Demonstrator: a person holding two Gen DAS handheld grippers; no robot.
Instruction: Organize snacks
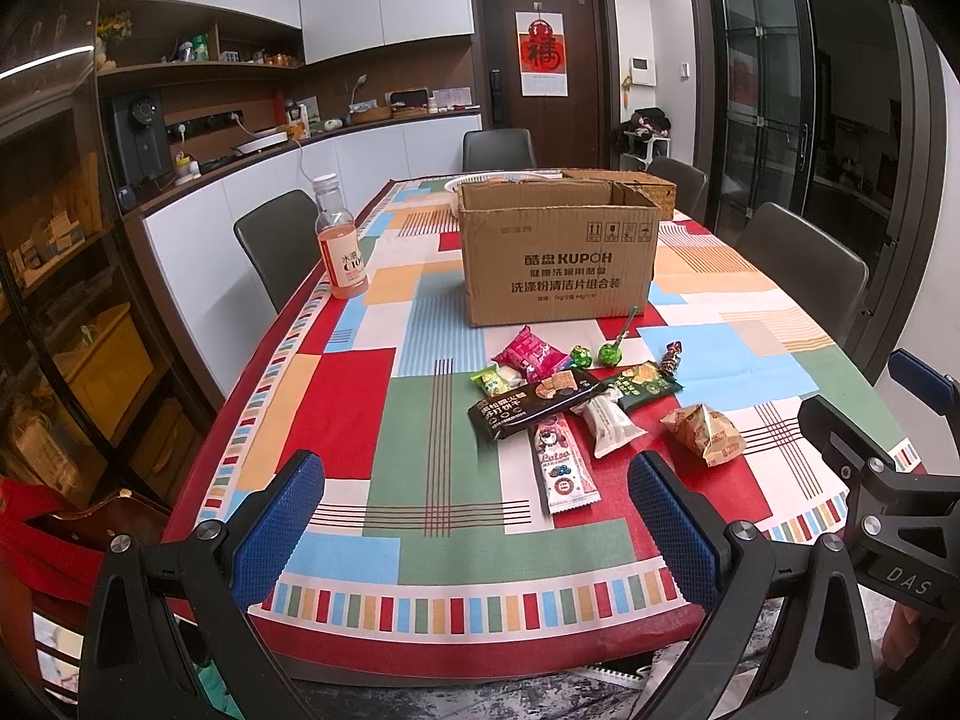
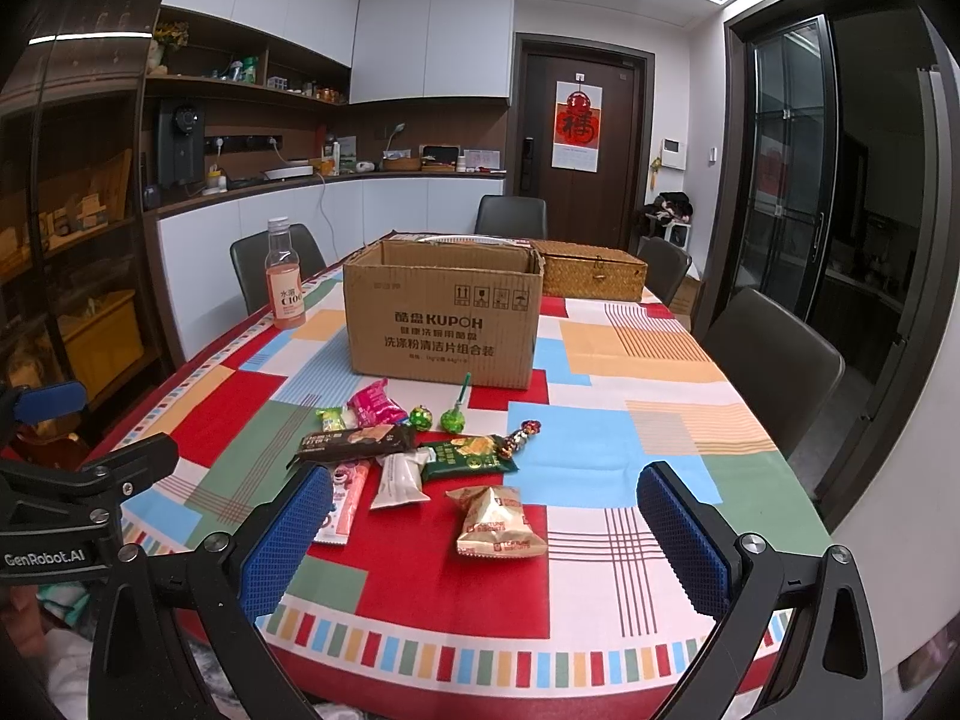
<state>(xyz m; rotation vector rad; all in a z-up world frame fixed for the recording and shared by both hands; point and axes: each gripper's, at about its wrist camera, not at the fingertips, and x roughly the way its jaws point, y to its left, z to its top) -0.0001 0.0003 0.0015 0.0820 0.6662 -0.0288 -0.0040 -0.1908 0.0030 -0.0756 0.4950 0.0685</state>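
Note:
Several snacks lie on the colourful tablecloth in front of an open cardboard box (image 1: 558, 252) (image 2: 444, 315). Among them are a long black cracker pack (image 1: 528, 405) (image 2: 354, 443), a pink wafer bar (image 1: 564, 468) (image 2: 345, 501), a white packet (image 1: 609, 420) (image 2: 399, 480), a green packet (image 1: 645, 384) (image 2: 468, 456), a tan biscuit pack (image 1: 705, 432) (image 2: 498, 522), a pink packet (image 1: 531, 354) (image 2: 375, 405) and green lollipops (image 1: 609, 354) (image 2: 453, 420). My left gripper (image 1: 477, 531) is open and empty near the table's front edge. My right gripper (image 2: 486, 540) is open and empty, with the biscuit pack between its fingers in view.
A bottle of pink drink (image 1: 341, 240) (image 2: 284, 285) stands at the left of the table. A wicker box (image 2: 591, 276) sits behind the cardboard box. Dark chairs (image 2: 774, 360) surround the table (image 2: 600, 588). The right gripper's body (image 1: 888, 480) shows at right in the left view.

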